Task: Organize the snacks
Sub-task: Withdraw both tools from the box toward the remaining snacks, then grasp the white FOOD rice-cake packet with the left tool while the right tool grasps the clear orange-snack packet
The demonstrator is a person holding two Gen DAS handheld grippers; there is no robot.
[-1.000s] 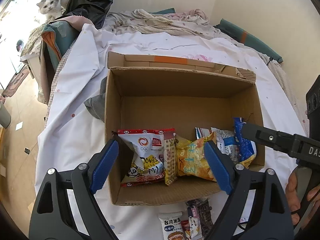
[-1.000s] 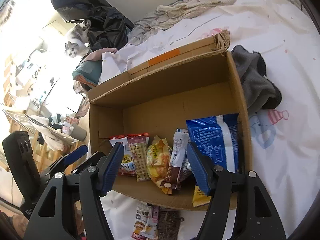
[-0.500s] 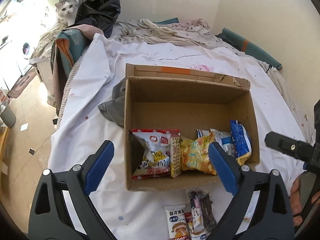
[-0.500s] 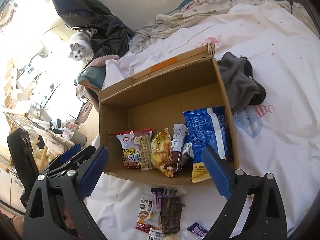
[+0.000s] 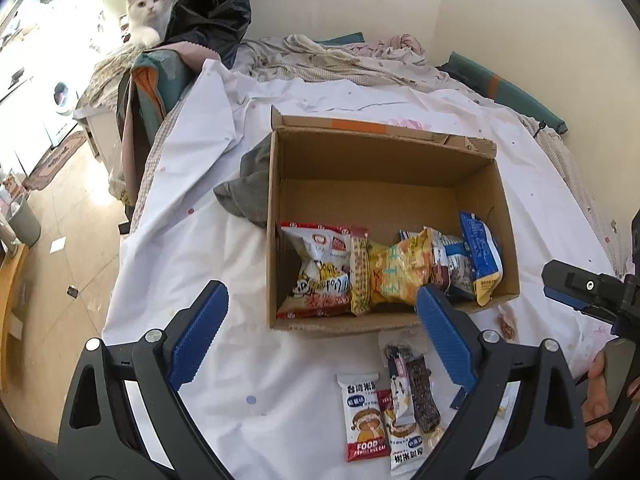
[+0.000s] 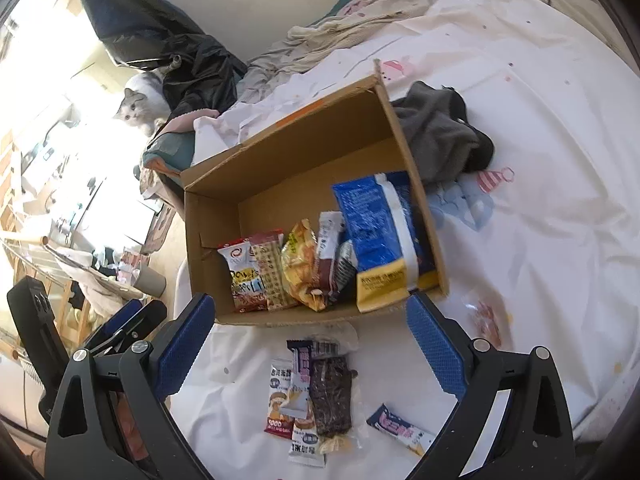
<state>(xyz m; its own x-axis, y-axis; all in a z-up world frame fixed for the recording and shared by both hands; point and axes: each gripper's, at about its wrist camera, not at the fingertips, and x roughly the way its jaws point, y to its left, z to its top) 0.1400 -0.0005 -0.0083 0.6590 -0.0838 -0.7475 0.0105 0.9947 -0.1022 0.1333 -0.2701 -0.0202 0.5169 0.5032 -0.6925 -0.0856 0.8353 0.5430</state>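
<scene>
I am looking down both of my tools at a bed covered with a white sheet [image 5: 192, 248]. My left gripper [image 5: 322, 334] is spread wide and holds nothing; my right gripper [image 6: 310, 342] is likewise spread wide with nothing between its blue pads. Straight ahead of both tools, just beyond the fingertips, sits an open cardboard box [image 5: 384, 196] on the sheet. Inside it, a row of snack packets leans against the wall nearest me: from my left tool's view, a red and white bag [image 5: 320, 268] on the left, a yellow bag [image 5: 400, 272] in the middle, and a blue bag [image 5: 480, 256] at the right end against the side wall. Below the box, closer to me and between the fingers of the right tool, a small heap of loose snack bars [image 6: 308, 396] lies on the sheet, with one blue bar [image 6: 400, 432] apart to its right, near the right finger. A clear wrapped snack [image 6: 486, 316] lies beyond the right finger, beside the box's near corner. A grey cloth [image 6: 436, 136] is bunched against the box's side. Far ahead and to the left, a grey and white cat [image 5: 150, 8] sits by a dark bag, facing me.
</scene>
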